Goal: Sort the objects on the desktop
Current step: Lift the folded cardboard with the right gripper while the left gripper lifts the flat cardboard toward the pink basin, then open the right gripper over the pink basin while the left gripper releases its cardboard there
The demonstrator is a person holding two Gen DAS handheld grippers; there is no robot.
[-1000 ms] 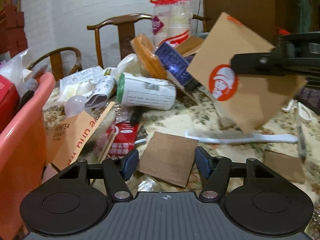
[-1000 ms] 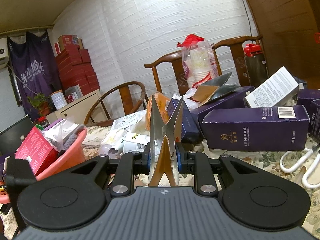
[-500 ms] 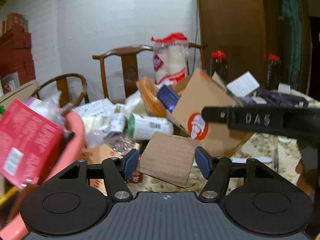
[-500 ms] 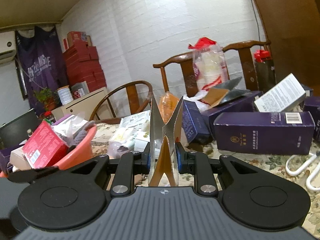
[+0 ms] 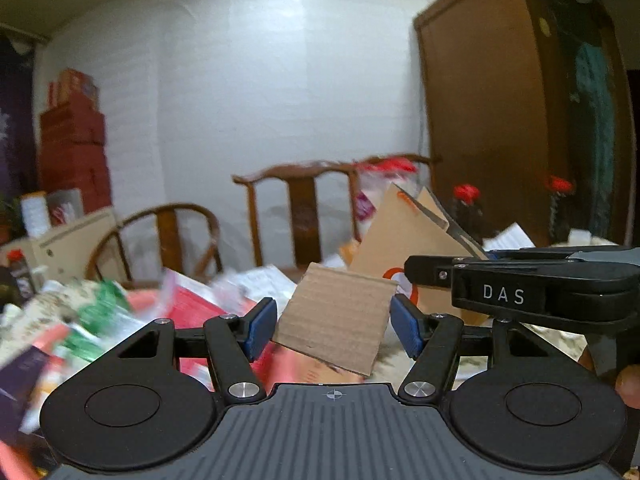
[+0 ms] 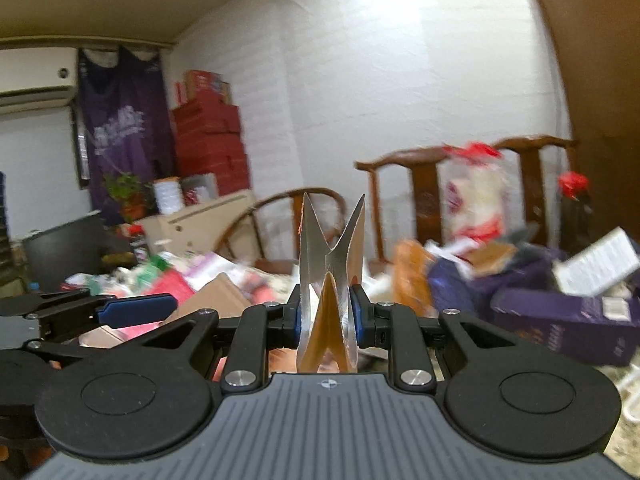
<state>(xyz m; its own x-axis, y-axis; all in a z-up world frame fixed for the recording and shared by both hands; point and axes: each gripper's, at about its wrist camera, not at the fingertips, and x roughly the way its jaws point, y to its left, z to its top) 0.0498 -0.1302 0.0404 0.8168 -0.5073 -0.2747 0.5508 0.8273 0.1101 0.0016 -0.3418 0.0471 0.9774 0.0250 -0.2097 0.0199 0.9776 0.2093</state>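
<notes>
My left gripper [image 5: 333, 322] is shut on a small square piece of brown corrugated cardboard [image 5: 340, 314], held tilted in the air between the blue pads. My right gripper [image 6: 328, 314] is shut on a flattened brown carton [image 6: 329, 280], seen edge-on with its silvery inner flaps standing up. In the left wrist view the right gripper [image 5: 414, 276] reaches in from the right, with the carton [image 5: 400, 236] and its red round logo behind the cardboard piece. In the right wrist view the left gripper [image 6: 136, 308] shows at the left, the cardboard piece [image 6: 218, 300] beside it.
Blurred red and green packets [image 5: 188, 312] lie below on the left. Purple boxes [image 6: 560, 320], a bag of paper cups [image 6: 476, 196] and an orange packet [image 6: 412, 272] crowd the table. Wooden chairs [image 5: 304, 200] stand behind it against the white wall.
My left gripper has lifted the cardboard piece off the table and swung up and left, over the red packets. The right gripper has also risen and shifted, the carton still in its grip.
</notes>
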